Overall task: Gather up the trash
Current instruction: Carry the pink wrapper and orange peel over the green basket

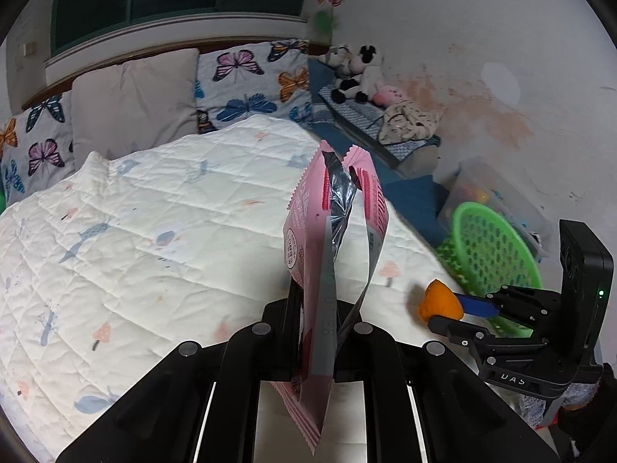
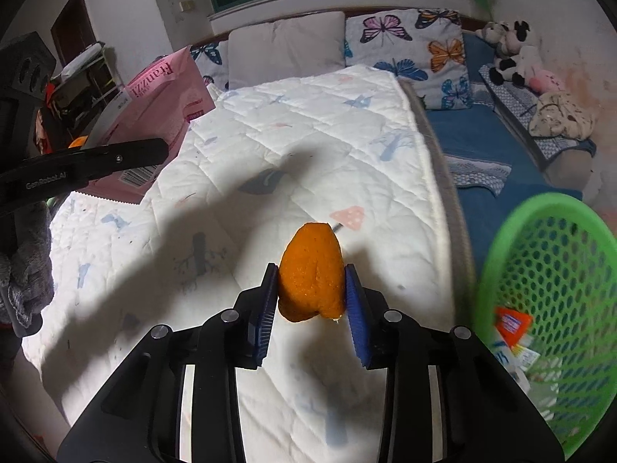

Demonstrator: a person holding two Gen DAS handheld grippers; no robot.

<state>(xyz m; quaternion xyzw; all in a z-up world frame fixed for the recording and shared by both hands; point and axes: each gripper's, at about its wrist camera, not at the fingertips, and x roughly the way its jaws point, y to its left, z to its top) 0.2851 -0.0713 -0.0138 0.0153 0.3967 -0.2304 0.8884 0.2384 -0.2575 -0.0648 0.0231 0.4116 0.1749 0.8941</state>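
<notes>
Both hand-held grippers were found loaded. We recorded the left gripper (image 1: 314, 332) clamped on a pink snack wrapper (image 1: 327, 239), torn open at the top with its silver lining showing, held upright above the white quilted bedspread (image 1: 135, 231). From the right wrist view the same wrapper (image 2: 162, 108) appeared at the far left, pinched by a black finger. We noted the right gripper (image 2: 312, 301) closed on a piece of orange peel (image 2: 311, 274), gripped between its blue pads (image 2: 266, 308) above the bedspread's right portion. We observed a green perforated basket (image 2: 540, 270) just past the bed's right edge, with several wrappers (image 2: 513, 332) lying in its bottom. Butterfly-print pillows (image 1: 250, 81) stood at the headboard, and plush toys (image 1: 358, 73) sat near the wall.
</notes>
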